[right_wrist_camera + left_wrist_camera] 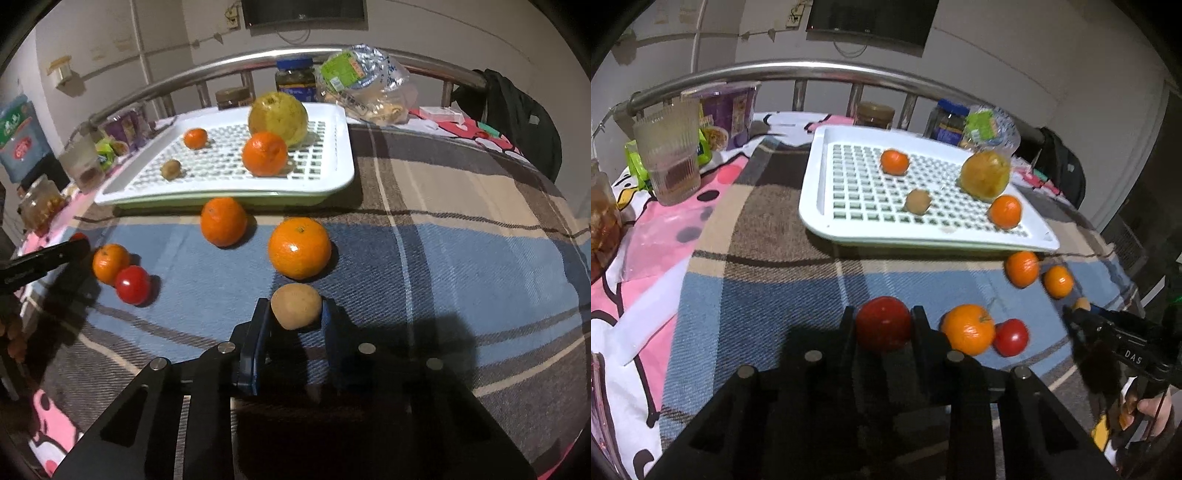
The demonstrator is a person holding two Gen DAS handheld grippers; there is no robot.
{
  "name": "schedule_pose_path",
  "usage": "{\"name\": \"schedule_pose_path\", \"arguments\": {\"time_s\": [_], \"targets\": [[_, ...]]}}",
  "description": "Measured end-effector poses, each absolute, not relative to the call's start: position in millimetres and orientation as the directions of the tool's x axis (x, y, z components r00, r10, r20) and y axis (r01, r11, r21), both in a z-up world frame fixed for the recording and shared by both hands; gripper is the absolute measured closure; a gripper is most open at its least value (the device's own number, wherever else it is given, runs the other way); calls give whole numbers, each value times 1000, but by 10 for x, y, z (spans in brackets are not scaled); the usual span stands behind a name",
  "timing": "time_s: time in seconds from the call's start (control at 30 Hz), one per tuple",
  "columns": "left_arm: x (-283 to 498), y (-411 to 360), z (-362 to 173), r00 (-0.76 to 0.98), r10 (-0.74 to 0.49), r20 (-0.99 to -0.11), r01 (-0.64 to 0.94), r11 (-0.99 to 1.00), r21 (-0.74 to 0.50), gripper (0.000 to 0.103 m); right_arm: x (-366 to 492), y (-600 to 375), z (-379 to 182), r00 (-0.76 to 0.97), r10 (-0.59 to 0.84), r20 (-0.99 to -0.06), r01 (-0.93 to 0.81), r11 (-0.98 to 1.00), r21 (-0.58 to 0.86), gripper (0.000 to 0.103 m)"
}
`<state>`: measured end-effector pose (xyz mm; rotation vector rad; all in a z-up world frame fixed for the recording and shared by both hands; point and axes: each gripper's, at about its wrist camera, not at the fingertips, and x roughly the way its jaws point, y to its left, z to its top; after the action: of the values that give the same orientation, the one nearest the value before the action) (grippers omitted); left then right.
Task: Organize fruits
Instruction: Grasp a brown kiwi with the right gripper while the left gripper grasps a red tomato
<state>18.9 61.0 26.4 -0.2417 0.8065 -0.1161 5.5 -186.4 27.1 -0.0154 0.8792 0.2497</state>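
Two grips near the white tray (812,206): my left gripper (882,325) closes on a smooth, bruisable tomato (882,326) at its widest girth, my right gripper (295,314) likewise on a firm, light kiwi (295,304).

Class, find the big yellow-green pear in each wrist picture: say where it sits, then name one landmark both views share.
Left wrist view: the pear stands right of centre, near the tray's far right corner.
Right wrist view: the pear is at upper centre, behind an orange.
Shared landmark: the white slotted tray.
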Motion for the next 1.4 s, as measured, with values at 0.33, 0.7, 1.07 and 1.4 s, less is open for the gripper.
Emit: {"name": "schedule_pose_path", "arguments": {"time_s": [0.33, 0.7, 1.07, 1.4], "targets": [[61, 372, 505, 716, -271, -643, 92, 950, -298, 72, -101, -1641, 636, 624, 341, -703, -317, 933, 172, 76], [137, 244, 752, 753, -307, -582, 133, 937, -323, 72, -81, -1538, 890, 636, 412, -652, -348, 908, 235, 76], [256, 181, 887, 765, -322, -557, 160, 934, -321, 72, 58, -1563, 1068, 660, 425, -619, -344, 904, 254, 76], [502, 387, 930, 782, -264, -565, 103, 948, -301, 72, 270, -1586, 1161, 664, 430, -612, -342, 902, 262, 76]]}}
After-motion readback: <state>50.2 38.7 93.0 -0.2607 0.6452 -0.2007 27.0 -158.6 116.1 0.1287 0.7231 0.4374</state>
